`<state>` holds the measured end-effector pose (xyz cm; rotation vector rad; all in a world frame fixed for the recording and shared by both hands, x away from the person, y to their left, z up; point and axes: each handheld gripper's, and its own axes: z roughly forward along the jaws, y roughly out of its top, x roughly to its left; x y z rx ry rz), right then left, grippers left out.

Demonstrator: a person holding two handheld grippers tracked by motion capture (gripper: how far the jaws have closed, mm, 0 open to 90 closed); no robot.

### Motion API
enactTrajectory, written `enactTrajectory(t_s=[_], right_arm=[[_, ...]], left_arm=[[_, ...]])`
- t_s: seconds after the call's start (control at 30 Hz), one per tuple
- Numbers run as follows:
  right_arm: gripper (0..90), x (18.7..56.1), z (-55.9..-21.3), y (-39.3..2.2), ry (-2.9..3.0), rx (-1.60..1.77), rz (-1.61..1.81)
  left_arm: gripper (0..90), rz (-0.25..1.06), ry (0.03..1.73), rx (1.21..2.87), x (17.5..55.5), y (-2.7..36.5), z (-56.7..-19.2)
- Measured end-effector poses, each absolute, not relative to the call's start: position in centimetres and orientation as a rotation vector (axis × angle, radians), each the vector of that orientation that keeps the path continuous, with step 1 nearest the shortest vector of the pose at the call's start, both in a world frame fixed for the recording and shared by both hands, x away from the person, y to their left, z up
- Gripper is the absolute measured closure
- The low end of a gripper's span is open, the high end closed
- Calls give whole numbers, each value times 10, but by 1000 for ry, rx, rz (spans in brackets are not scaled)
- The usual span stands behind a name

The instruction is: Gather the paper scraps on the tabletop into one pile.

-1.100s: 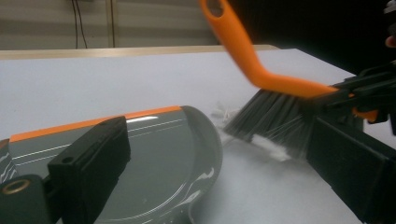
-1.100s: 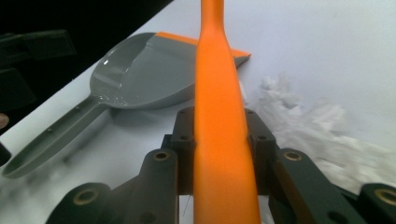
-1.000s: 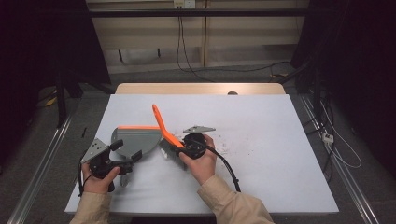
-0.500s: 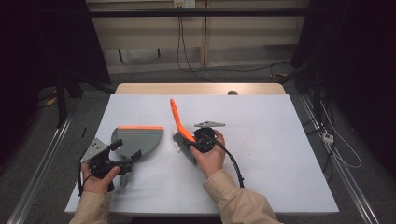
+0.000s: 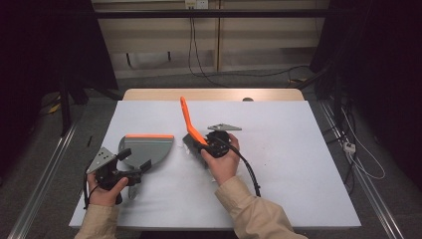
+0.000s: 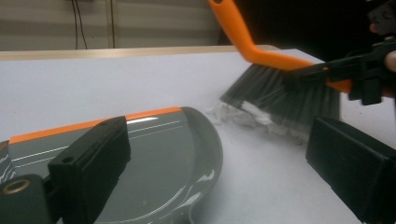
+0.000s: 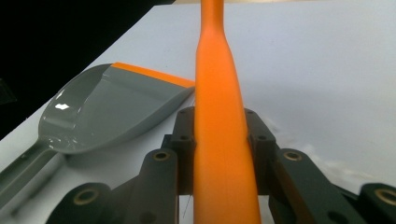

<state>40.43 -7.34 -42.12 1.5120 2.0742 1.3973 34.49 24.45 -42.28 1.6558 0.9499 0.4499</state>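
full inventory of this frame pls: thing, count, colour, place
table: 1, white top, wooden far edge, centre of high view
dustpan: 1, grey with orange lip, flat on table, left of centre
brush: 1, orange handle, dark bristles, mid-table, bristles down beside the dustpan
debris: small whitish scraps, under the bristles
left gripper: 1, black, at the dustpan's near edge, jaws apart
right gripper: 1, black, clamped on the brush handle
hands: 2, beige sleeves, at the bottom
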Motion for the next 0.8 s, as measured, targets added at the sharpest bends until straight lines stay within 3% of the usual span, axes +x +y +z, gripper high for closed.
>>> enactTrajectory(t_s=[0.23, 0.5, 0.6, 0.8], right_arm=[[715, 425, -436, -53, 2101, 1569, 1323], [716, 418, -429, -84, 2081, 1562, 1238], [715, 413, -427, -94, 2061, 1564, 1348], [715, 412, -418, -77, 2072, 1506, 1380]], left_arm=[[63, 445, 952, 1657, 345, 245, -424], [63, 453, 947, 1659, 344, 246, -423], [63, 457, 948, 1652, 345, 246, -422], [64, 459, 945, 1646, 344, 246, -420]])
